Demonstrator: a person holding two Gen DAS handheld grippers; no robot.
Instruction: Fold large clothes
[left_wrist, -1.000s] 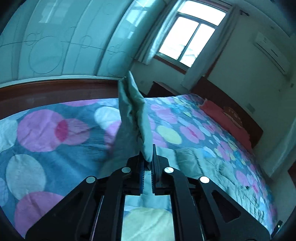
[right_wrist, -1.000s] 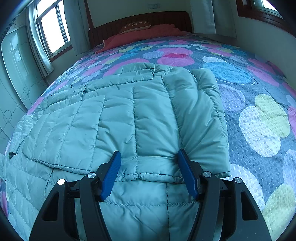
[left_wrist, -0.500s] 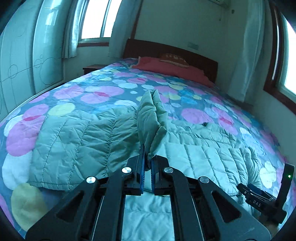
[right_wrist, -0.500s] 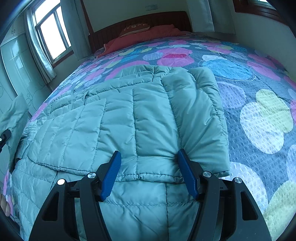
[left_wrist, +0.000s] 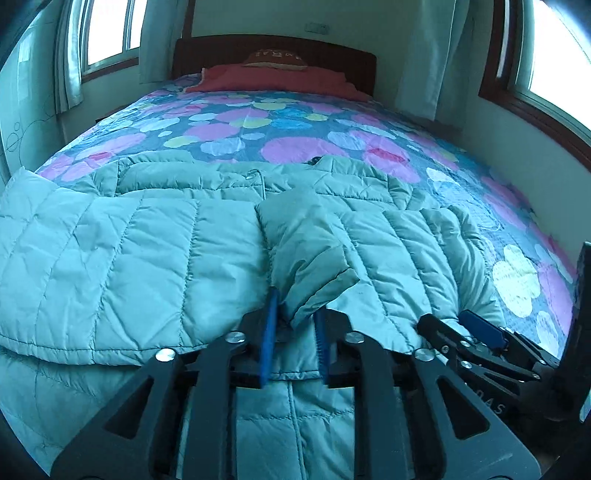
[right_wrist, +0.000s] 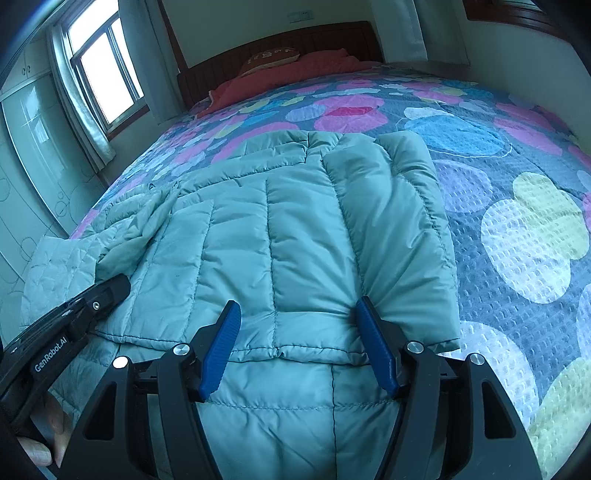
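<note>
I can't see the near hem of the jacket (left_wrist: 147, 258); my left gripper (left_wrist: 295, 328) covers it. The bedspread (right_wrist: 517, 229) runs off the right edge, and the pillow (left_wrist: 275, 59) lettering is too small to read.

The jacket (right_wrist: 306, 236) is quilted, puffy teal cloth with a soft sheen and stitched seams. The bedspread (right_wrist: 517, 229) is matt cloth with a waffle-like texture. The right tongs (right_wrist: 299, 347) have black matt plastic arms, ribbed blue pads (right_wrist: 376, 350) and shiny metal screws. The headboard (left_wrist: 273, 50) is dark wood.
</note>
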